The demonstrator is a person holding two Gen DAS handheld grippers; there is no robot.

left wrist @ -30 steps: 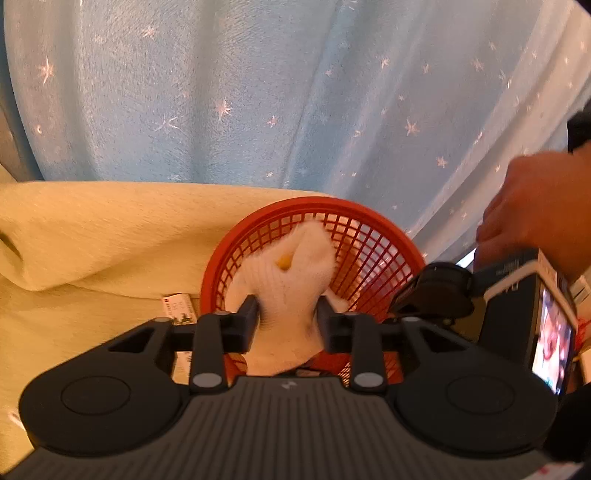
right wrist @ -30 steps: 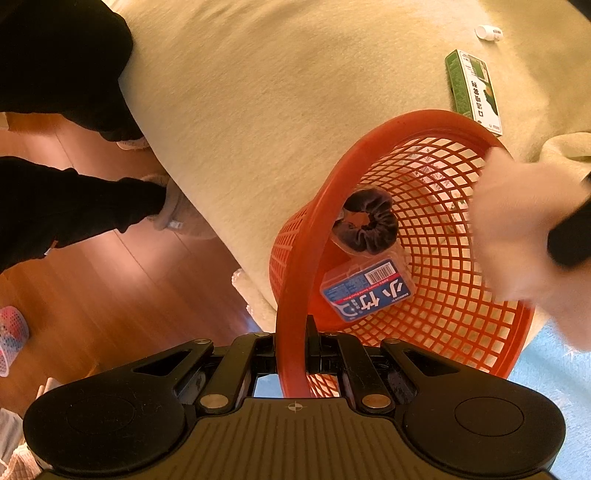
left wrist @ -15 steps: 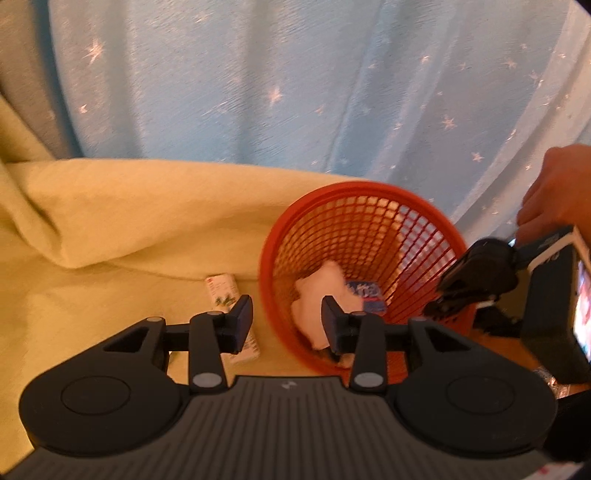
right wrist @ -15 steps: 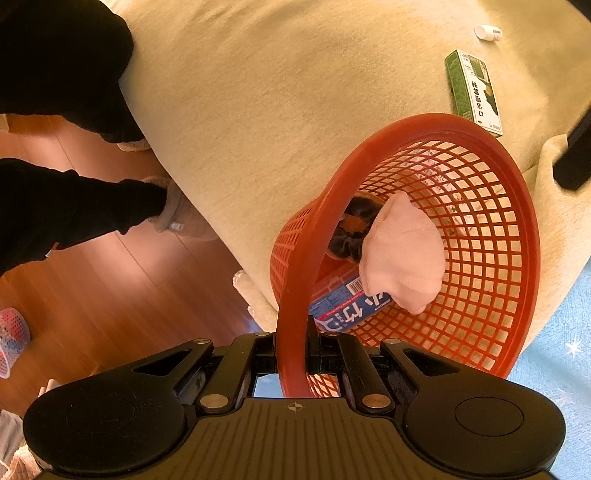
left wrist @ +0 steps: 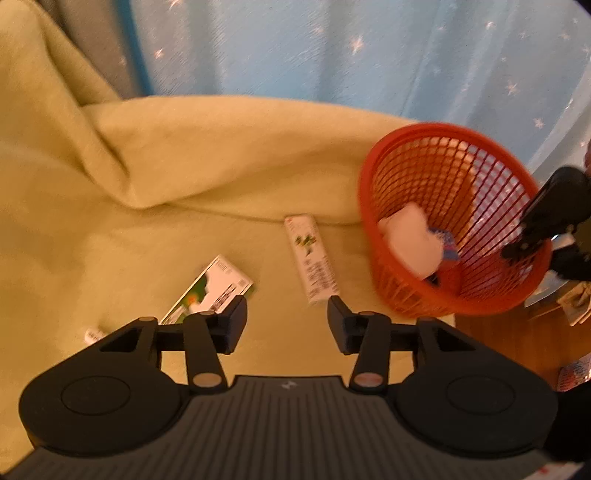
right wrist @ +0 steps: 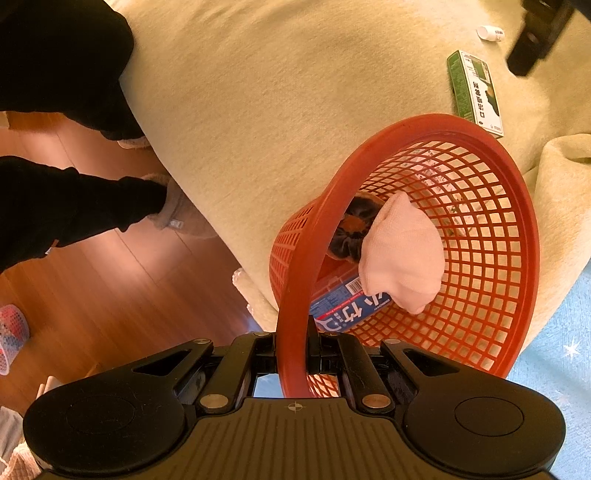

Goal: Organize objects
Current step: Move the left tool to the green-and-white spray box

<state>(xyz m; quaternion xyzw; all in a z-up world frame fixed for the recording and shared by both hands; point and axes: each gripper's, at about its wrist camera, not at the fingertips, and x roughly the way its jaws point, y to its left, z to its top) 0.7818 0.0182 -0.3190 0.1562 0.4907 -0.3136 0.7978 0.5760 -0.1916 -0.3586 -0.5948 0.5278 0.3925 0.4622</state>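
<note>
An orange mesh basket stands tilted at the edge of a cream blanket. My right gripper is shut on its rim. Inside lie a pale cloth, a dark scrunchie and a blue box. My left gripper hangs open and empty above the blanket, left of the basket. Just ahead of it lie a long white box, a green-and-white box and a small white bottle.
The cream blanket covers a bed or sofa and has a raised fold at the back. A blue starred curtain hangs behind. A person's dark-clothed legs stand on the wooden floor beside the blanket's edge.
My left gripper let the pale cloth drop into the basket, then swung left and back over the blanket, bringing the boxes into view. The right gripper kept its hold on the rim.
</note>
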